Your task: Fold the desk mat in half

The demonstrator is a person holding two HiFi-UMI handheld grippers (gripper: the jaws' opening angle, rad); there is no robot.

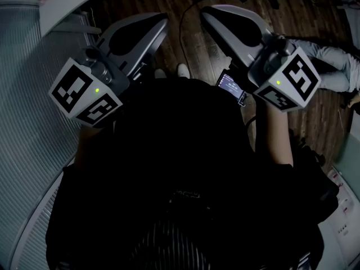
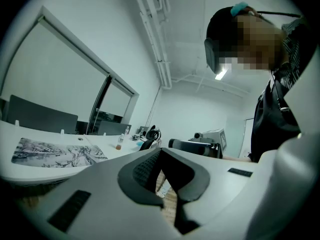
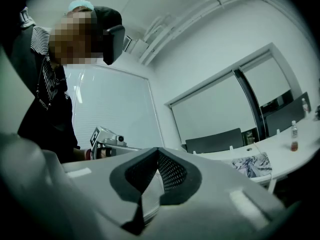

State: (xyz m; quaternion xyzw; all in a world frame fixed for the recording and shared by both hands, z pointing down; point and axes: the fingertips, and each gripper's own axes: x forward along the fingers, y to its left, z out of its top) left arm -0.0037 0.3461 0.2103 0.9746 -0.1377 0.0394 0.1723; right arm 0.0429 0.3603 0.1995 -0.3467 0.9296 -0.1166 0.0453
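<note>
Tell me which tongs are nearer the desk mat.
Left, it seems. The desk mat lies flat on the white desk, off to the left of the left tongs and large in their view; the right tongs see it smaller, farther off.

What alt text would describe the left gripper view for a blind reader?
The fingers of the left gripper, closed and empty, fill the foreground. Behind, at left, a printed desk mat lies flat on a white table; a person is at right.

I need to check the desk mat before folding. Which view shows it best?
The left gripper view: the desk mat lies flat on the desk. The right gripper view shows the desk mat smaller, farther off. The head view misses it.
</note>
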